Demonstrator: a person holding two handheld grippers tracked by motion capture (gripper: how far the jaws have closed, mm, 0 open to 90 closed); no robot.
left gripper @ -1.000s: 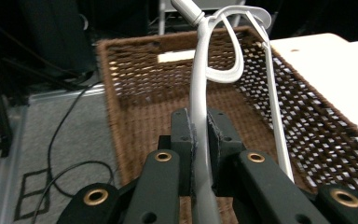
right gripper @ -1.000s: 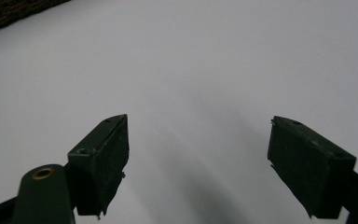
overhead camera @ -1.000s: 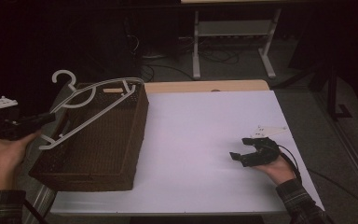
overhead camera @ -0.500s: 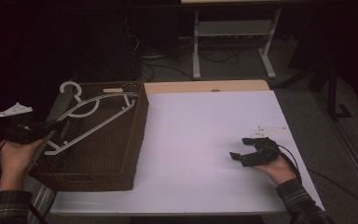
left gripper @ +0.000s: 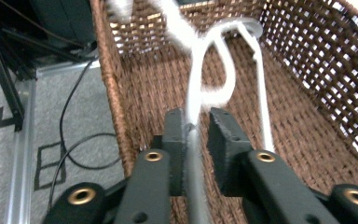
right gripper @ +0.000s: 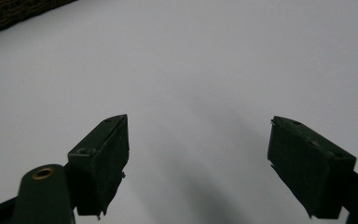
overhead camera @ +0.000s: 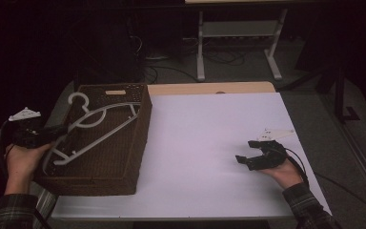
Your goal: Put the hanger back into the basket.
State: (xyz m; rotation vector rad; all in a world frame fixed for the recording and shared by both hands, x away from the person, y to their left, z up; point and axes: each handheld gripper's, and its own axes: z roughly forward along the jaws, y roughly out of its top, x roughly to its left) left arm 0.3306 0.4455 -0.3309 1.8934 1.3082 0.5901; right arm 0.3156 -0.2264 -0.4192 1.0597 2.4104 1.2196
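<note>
High view: left gripper (overhead camera: 59, 130) reaches over the basket (overhead camera: 124, 157) rim, its tip hard to see in the dark. The hanger (overhead camera: 97, 129), raised above the basket a second ago, now lies inside it. Right gripper (overhead camera: 255, 152) rests on the table (overhead camera: 200, 138), released.

Left gripper view: jaws have just been opening; the blurred hanger (left gripper: 193, 107) wire runs between the fingers (left gripper: 175, 130), touching the left one.

Right gripper view: fingers (right gripper: 102, 158) spread wide over the table (right gripper: 191, 70).

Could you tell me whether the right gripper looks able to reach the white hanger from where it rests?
Probably not: the right gripper sits across bare table, and the hanger lies inside the wicker basket.
</note>
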